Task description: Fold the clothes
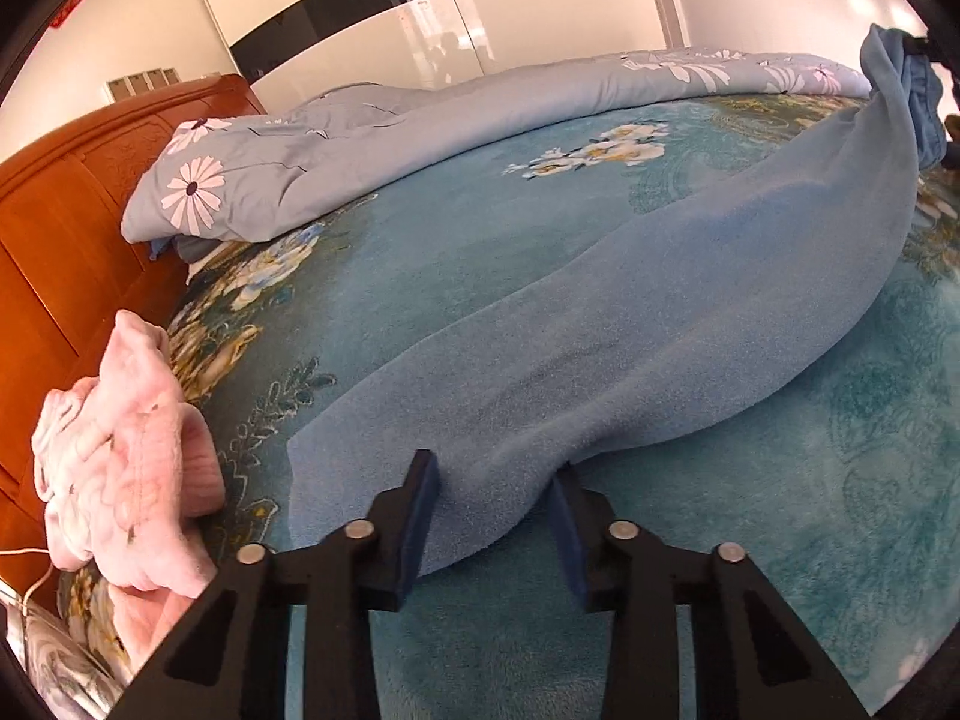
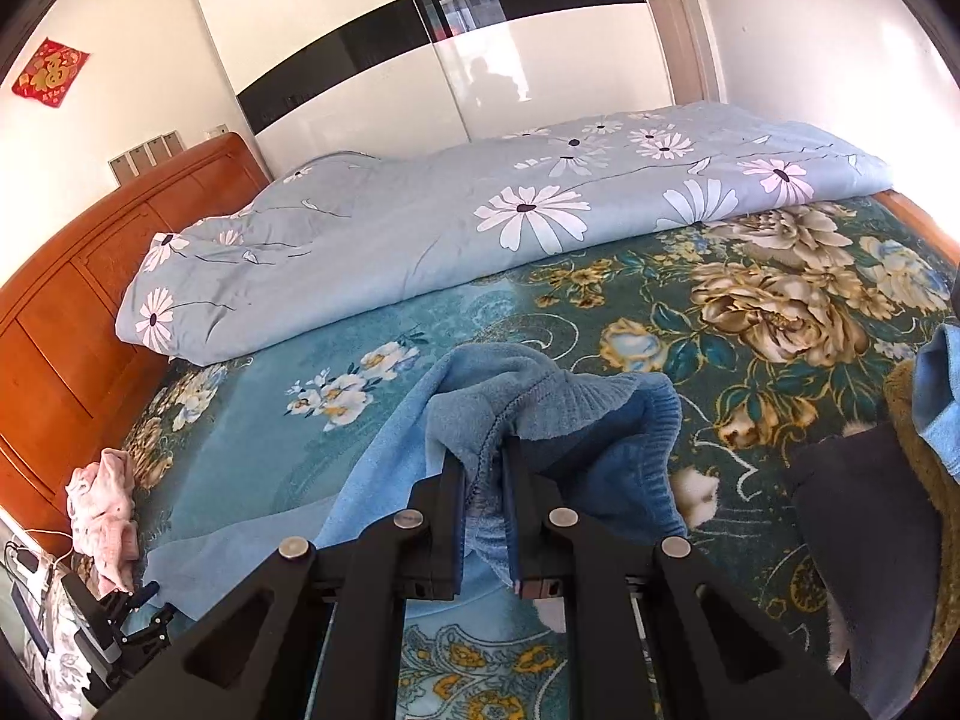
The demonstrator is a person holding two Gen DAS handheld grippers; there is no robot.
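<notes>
A long light-blue fleece garment (image 1: 630,312) lies stretched across the teal floral bedspread (image 1: 840,480). Its far end rises off the bed at the upper right, where my right gripper (image 1: 927,48) holds it up. In the right wrist view, my right gripper (image 2: 486,456) is shut on the garment's ribbed hem (image 2: 558,402), which bunches over the fingers. My left gripper (image 1: 492,474) is open. Its two fingers straddle the garment's near end, which rests on the bed. The left gripper (image 2: 135,606) also shows small at the lower left of the right wrist view.
A crumpled pink garment (image 1: 120,468) lies by the orange wooden headboard (image 1: 54,252). A grey-blue daisy duvet (image 2: 480,210) is piled along the far side of the bed. A dark garment (image 2: 864,540) and a light-blue cloth (image 2: 942,396) lie at the right.
</notes>
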